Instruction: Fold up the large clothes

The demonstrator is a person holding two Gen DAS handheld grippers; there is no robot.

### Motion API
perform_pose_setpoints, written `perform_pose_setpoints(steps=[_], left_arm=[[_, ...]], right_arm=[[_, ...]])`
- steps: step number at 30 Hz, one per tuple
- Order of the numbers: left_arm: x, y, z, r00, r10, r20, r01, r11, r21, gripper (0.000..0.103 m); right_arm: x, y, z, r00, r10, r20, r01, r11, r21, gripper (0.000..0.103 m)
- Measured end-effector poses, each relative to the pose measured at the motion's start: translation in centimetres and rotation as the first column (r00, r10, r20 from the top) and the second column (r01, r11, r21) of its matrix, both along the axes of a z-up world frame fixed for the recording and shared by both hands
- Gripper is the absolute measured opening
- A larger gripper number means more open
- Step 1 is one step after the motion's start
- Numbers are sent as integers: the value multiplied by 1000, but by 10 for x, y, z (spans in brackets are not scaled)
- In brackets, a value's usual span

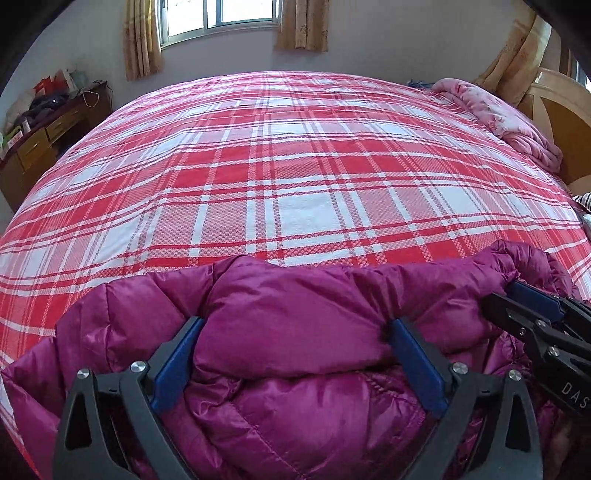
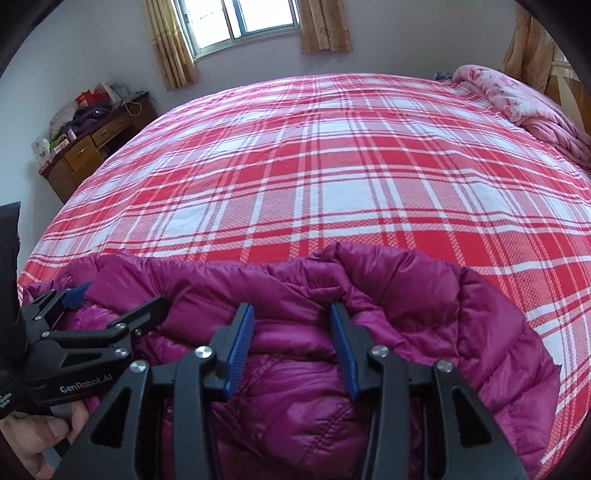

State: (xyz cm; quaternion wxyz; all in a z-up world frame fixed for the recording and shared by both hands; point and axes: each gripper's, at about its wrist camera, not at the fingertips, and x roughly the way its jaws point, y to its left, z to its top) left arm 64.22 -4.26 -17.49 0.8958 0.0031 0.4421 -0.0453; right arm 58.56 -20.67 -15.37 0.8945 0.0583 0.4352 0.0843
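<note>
Left wrist view: left gripper point(image 1: 295, 328) jaws wide around magenta puffer jacket point(image 1: 295, 295); right gripper point(image 2: 291, 314) clamped on jkt fold.

A padded jacket point(image 1: 295, 332) lies at the near edge of the bed point(image 1: 295, 166), quilt point(image 1: 498, 114) far right, dresser point(image 1: 40, 144) left.

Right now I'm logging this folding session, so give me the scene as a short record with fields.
garment: magenta puffer jacket, bunched at the near edge of the bed
surface: red and white plaid bedspread
left gripper: jaws wide, a jacket fold bulging between them
right gripper: jaws partly closed around a jacket fold
background: pink quilt, wooden desk, window
</note>
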Motion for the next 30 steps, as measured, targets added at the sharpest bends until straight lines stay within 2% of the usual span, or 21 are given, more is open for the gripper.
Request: perform_pose_setpoints(steps=[6,30], left_arm=[[1,-1,-2,1000,7,-3,-7,1000,13,102],[0,-5,-4,1000,14,10,-15,999,35,102]], right_arm=[[2,5,-4,1000,0,-7,0,999,-38,46],[6,12,-9,1000,0,-17,-1,996,-89,46]])
